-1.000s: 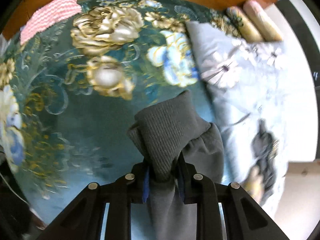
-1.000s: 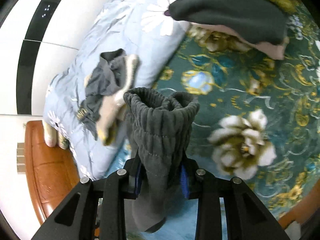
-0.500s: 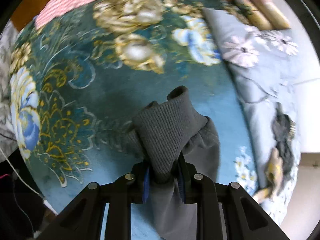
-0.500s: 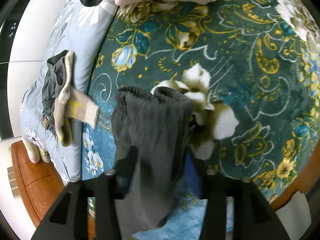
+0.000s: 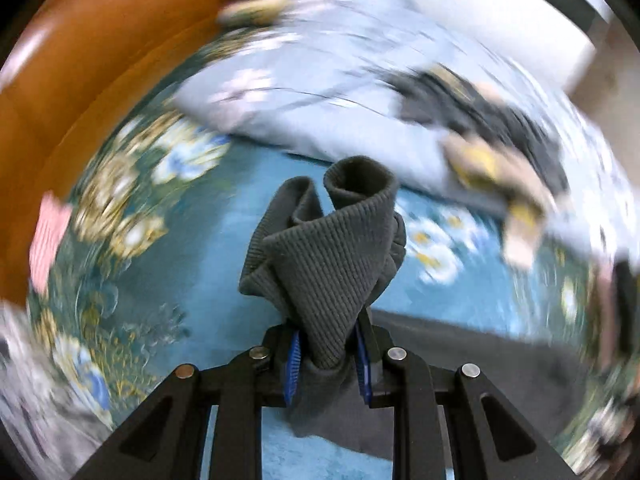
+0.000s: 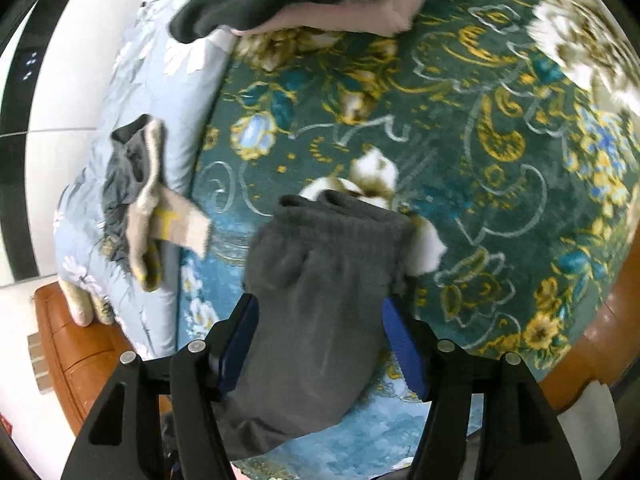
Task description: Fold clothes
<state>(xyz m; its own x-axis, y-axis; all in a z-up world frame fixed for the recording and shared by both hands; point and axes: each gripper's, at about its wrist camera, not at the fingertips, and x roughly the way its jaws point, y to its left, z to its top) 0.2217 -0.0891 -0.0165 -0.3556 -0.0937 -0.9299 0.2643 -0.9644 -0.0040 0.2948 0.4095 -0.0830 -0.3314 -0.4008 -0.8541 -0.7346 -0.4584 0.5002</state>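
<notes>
The left gripper [image 5: 328, 354] is clamped on a ribbed cuff of the dark grey knitted garment [image 5: 326, 252], bunched upright above the teal floral bedspread [image 5: 192, 264]. Only the right wrist view shows the right gripper [image 6: 320, 340] spread wide, its blue pads [image 6: 402, 340] flanking the garment's gathered waistband on the bedspread. Far left, a crumpled grey-and-beige garment [image 6: 140, 184] lies on the pale blue flowered quilt [image 6: 132, 80]

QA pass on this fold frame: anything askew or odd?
Grip is lopsided: the left gripper is clamped on the grey garment's ribbed cuff, while the right gripper is wide open around the waistband. A crumpled dark-and-beige clothes pile sits unfolded on the pale floral pillow.
</notes>
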